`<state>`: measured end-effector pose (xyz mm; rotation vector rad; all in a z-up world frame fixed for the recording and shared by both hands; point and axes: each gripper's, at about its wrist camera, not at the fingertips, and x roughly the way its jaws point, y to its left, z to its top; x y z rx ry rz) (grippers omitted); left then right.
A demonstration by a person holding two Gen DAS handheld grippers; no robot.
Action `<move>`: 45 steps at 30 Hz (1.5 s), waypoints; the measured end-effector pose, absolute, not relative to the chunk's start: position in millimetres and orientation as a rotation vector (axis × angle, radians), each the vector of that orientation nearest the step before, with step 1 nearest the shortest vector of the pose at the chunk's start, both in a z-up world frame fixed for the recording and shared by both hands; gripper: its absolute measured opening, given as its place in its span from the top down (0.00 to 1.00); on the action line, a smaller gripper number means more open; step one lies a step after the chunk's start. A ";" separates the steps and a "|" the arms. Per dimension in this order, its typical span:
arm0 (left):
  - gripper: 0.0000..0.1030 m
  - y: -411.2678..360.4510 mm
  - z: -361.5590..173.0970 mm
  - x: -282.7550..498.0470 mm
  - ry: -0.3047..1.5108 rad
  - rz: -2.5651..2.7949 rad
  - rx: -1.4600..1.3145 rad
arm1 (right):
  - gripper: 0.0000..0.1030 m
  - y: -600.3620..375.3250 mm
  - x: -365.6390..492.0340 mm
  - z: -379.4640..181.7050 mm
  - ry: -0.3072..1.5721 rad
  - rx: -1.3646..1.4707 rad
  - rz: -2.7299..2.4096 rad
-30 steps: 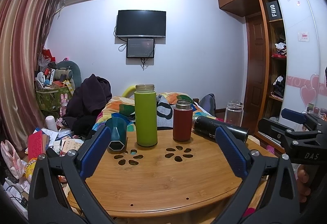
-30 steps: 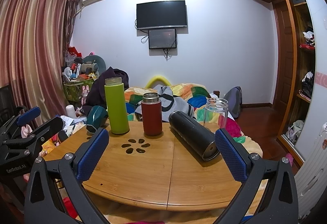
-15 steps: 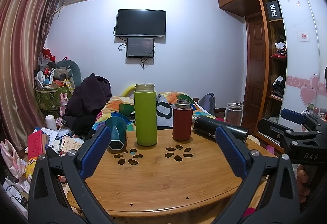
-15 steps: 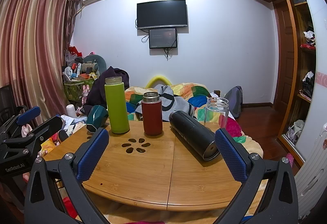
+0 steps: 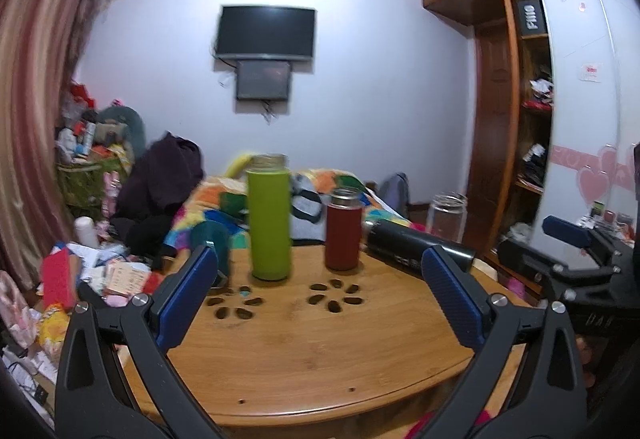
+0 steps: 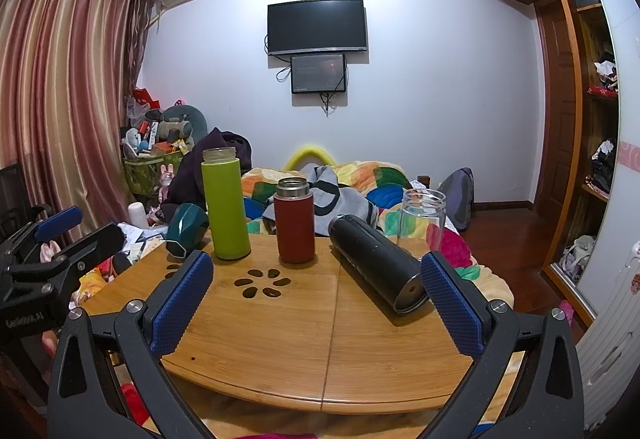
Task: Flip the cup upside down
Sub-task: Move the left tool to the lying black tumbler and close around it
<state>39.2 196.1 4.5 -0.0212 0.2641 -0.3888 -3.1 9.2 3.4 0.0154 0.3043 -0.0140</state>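
Observation:
On the round wooden table (image 6: pixel 304 335) stand a tall green bottle (image 6: pixel 225 205), a red flask (image 6: pixel 295 226) and a clear glass jar (image 6: pixel 421 221). A black flask (image 6: pixel 376 269) lies on its side. A teal faceted cup (image 6: pixel 187 225) lies tilted at the table's left edge. In the left wrist view the same green bottle (image 5: pixel 269 219), red flask (image 5: pixel 343 235), black flask (image 5: pixel 416 245) and teal cup (image 5: pixel 211 239) show. My left gripper (image 5: pixel 320 295) and right gripper (image 6: pixel 316 299) are open and empty, both at the near edge.
A bed with a colourful quilt (image 6: pixel 360 179) lies behind the table. Clutter and a basket (image 6: pixel 148 167) fill the left floor. A wardrobe (image 6: pixel 592 119) stands on the right. Each gripper shows at the side of the other's view.
The left wrist view has shifted slightly and blurred, with the table now a little lower and closer. The right gripper has barely moved. Both grippers stay open.

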 end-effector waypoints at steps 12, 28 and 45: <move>0.00 75.8 9.6 159.4 0.623 -0.518 0.074 | 0.00 -43.2 6.9 -13.4 0.345 -0.002 -0.106; 0.14 -40.6 -43.2 254.7 1.051 -0.494 0.053 | 0.00 -97.9 22.1 -48.9 0.427 0.049 -0.122; 0.32 -52.5 -64.9 257.5 1.205 -0.457 0.009 | 0.00 -100.1 21.4 -47.6 0.409 0.064 -0.107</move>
